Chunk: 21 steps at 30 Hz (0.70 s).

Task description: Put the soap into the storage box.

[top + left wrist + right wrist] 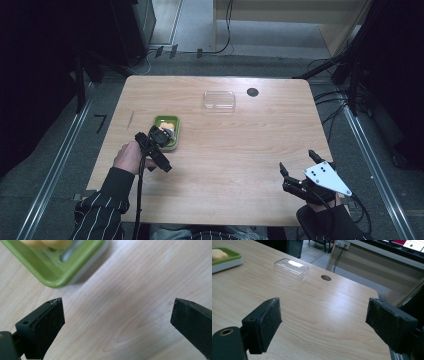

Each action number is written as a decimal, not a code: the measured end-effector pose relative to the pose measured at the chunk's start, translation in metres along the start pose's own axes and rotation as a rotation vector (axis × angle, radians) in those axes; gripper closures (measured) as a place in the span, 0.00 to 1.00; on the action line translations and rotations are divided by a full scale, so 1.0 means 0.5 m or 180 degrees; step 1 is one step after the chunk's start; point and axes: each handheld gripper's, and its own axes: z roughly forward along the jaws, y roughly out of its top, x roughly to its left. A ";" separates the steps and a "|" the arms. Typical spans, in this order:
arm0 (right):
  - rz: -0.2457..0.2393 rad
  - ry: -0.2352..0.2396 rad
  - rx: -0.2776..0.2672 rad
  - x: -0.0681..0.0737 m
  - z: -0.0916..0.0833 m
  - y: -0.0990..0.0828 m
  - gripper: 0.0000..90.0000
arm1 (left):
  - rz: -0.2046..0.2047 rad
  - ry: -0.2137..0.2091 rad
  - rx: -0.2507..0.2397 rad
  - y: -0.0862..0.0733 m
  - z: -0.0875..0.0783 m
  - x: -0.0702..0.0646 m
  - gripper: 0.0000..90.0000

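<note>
Tray (173, 136) was the thing that mattered: a green, food-filled dish sitting on the left half of the tabletop (235, 150), its long axis running away from the person. The left tool (159, 137) hovered just beside its near end, jaws spread wide with nothing between them; in the left gripper view the tray's green rim (53, 277) lay up and to the left of the gap. The right tool (297, 167), also spread and empty, sat well apart near the right front edge. A clear lid (219, 100) lay farther back. The left hand was plainly nearer, so the next grasp likely fell to it
</note>
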 end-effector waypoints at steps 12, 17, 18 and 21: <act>-0.0005 0.0002 -0.0002 -0.001 -0.001 -0.001 0.15 | -0.0017 -0.0053 0.0122 -0.057 0.025 -0.041 0.00; -0.0005 0.0001 -0.0007 -0.001 -0.001 -0.001 0.15 | 0.0006 -0.0011 0.0132 -0.078 0.033 -0.060 0.00; -0.0005 0.0002 -0.0005 -0.001 -0.001 -0.001 0.15 | -0.0008 -0.0031 0.0127 -0.082 0.035 -0.063 0.00; -0.0006 0.0001 -0.0009 -0.002 -0.001 -0.001 0.15 | 0.0002 -0.0076 0.0144 -0.093 0.046 -0.072 0.00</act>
